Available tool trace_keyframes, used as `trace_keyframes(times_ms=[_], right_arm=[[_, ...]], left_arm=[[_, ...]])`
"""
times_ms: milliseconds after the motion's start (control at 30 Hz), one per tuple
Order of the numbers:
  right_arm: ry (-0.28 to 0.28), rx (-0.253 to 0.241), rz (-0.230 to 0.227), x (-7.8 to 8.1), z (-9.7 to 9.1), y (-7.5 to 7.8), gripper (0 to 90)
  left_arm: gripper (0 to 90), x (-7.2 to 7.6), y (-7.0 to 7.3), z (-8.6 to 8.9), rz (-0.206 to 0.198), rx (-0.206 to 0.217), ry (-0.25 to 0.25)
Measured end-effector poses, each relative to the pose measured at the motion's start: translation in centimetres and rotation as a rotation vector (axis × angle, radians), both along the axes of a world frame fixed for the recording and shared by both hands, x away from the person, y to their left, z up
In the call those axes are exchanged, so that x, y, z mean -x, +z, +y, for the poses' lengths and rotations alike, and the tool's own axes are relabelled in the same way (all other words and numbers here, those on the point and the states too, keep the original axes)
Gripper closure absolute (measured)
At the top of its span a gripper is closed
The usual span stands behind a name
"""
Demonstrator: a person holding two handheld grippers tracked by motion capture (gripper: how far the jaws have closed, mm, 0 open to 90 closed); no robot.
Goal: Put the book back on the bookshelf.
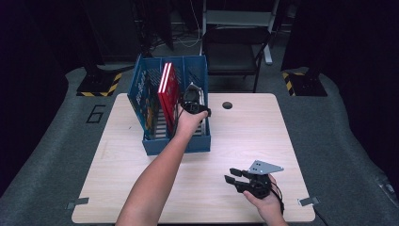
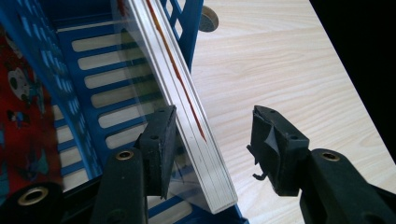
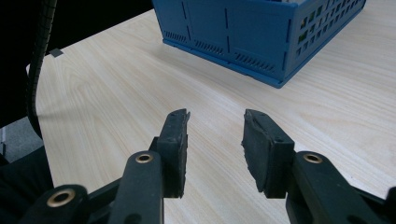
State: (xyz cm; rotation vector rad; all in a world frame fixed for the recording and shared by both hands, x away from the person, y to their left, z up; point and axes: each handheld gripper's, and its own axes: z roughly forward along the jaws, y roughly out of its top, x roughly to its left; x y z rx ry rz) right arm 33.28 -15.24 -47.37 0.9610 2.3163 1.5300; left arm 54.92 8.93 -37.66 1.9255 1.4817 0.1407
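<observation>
In the high view, the right gripper [image 1: 234, 175] is held low over the near right part of the wooden table [image 1: 244, 136], its jaws pointing left toward the table's middle; the grey three-cornered plate sits on top of it. In the right gripper view its two black jaws stand apart with only bare table surface between them, so this gripper is released and grasps nothing. Farther in, the left forearm [image 1: 155, 179] reaches forward from the bottom edge to the blue crate [image 1: 176, 146], which stands on the left half of the table, reaching its far edge. The left gripper [image 1: 192, 96] is held over the right compartment of the crate, just beside the red book [image 1: 168, 89], which stands on edge inside the crate and leans slightly. In the left gripper view [image 2: 212, 140] the book's white page edges [image 2: 187, 116] run between the jaws: the left-hand pad in that view lies against the book, while the right-hand pad stands clear of it with table showing in the gap. This gripper is therefore released, with the book between its jaws but not clamped. A second, picture-covered book [image 1: 143, 101] stands in the crate's left compartment. Beyond the crate, a round hole [image 1: 227, 105] marks the table near its far edge, and a dark chair [image 1: 235, 47] stands behind the table.
</observation>
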Motion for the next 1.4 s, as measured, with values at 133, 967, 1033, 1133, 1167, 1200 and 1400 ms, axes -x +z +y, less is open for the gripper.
trace_keyframes(times_ms=[133,967,1033,1133,1167,1200,1400], right_arm=[[-0.002,0.002,0.004,-0.1,0.0,-0.1,60.0],[-0.007,0.012,-0.006,-0.1,0.3,0.1,59.8],[-0.007,0.011,-0.004,-0.2,0.3,0.0,59.7],[-0.007,0.013,-0.001,-0.2,0.3,0.0,59.7],[-0.006,0.014,-0.001,-0.2,0.3,0.0,59.6],[-0.008,0.014,-0.001,-0.2,0.3,0.0,59.6],[-0.007,0.015,0.001,-0.2,0.3,0.0,59.4]], left_arm=[[50.9,0.1,0.3,0.2,-0.002,0.012,0.005],[50.5,2.5,2.5,0.8,-0.04,-0.003,-0.059],[50.5,2.8,2.8,0.9,-0.047,-0.005,-0.075],[50.5,3.3,3.1,1.1,-0.055,-0.006,-0.091],[50.5,3.4,3.2,1.2,-0.059,-0.004,-0.098],[50.5,3.7,3.2,1.2,-0.056,0.001,-0.097],[50.4,4.6,3.6,2.0,-0.072,-0.005,-0.128]])
